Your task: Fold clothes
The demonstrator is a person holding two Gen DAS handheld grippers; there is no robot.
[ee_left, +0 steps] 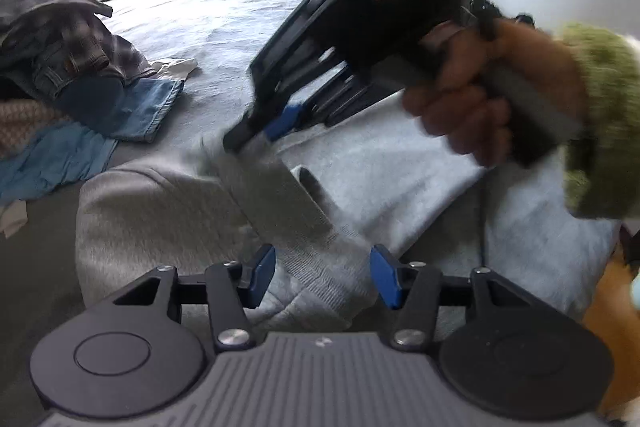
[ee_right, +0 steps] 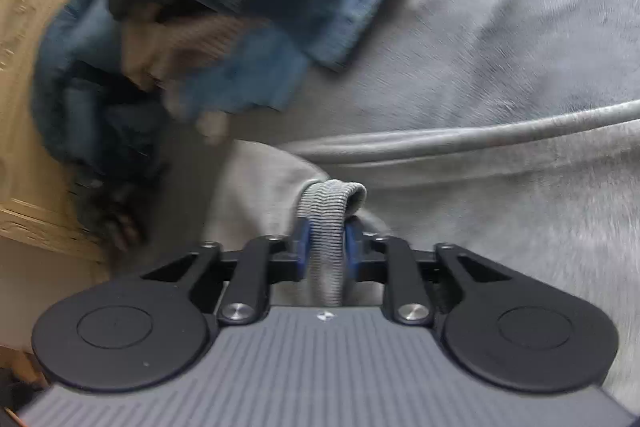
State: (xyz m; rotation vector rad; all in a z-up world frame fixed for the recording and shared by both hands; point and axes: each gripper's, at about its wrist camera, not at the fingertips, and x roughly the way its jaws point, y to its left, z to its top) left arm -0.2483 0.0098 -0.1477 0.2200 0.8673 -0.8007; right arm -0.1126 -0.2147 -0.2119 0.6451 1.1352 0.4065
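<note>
My right hand-held gripper [ee_right: 325, 247] clamps the grey sweatshirt's ribbed cuff [ee_right: 328, 219] | my left hand-held gripper [ee_left: 324, 277] gapes, empty, over the sleeve [ee_left: 280, 203] | sleeve runs from left gripper far-left toward right, on the bed [ee_left: 224, 11].

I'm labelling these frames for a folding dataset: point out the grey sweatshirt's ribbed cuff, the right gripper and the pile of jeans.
ribbed cuff [ee_right: 326, 227]: right wrist view, ribbed band between the fingers.
right gripper [ee_left: 256, 135]: left wrist view, fingertips.
pile of jeans [ee_left: 132, 107]: left wrist view, blue leg.
</note>
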